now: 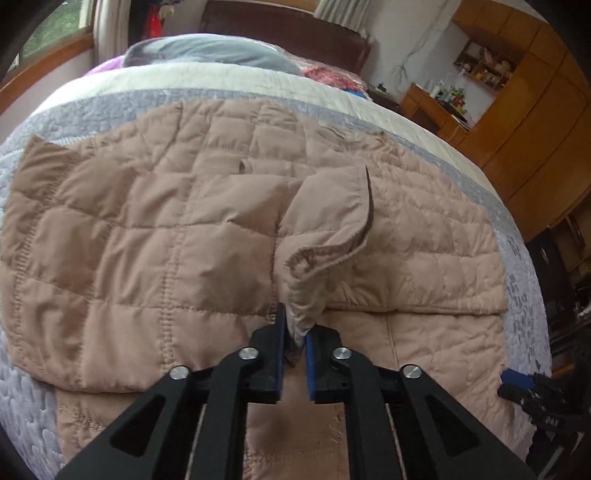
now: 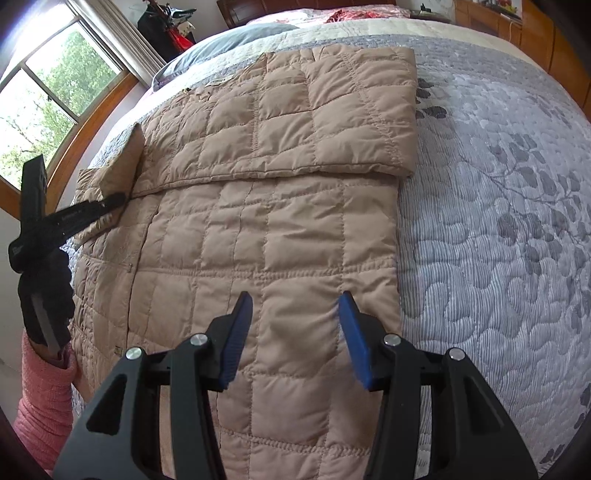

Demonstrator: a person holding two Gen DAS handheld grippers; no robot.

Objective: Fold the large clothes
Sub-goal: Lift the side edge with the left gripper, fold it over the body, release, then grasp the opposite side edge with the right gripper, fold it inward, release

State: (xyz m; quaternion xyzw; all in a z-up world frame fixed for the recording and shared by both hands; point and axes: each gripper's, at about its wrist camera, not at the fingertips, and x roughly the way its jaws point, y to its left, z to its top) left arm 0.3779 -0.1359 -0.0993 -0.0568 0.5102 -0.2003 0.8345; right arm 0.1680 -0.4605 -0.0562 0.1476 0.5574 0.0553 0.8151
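Note:
A large beige quilted jacket (image 1: 159, 229) lies spread flat on the bed; it also shows in the right wrist view (image 2: 277, 229). One sleeve (image 2: 354, 110) is folded across its upper part. My left gripper (image 1: 297, 332) is shut on a raised cuff or edge of the jacket (image 1: 325, 236), lifting it off the body of the garment. It shows at the left of the right wrist view (image 2: 110, 201). My right gripper (image 2: 295, 321) is open and empty, hovering just above the jacket's lower hem area near its right edge. It shows at the right edge of the left wrist view (image 1: 517, 384).
The bed has a grey leaf-patterned quilt (image 2: 498, 221). A grey pillow (image 1: 210, 51) and a dark headboard (image 1: 280, 26) lie at the far end. A window (image 2: 48, 92) is on the left, wooden cabinets (image 1: 528, 122) on the right.

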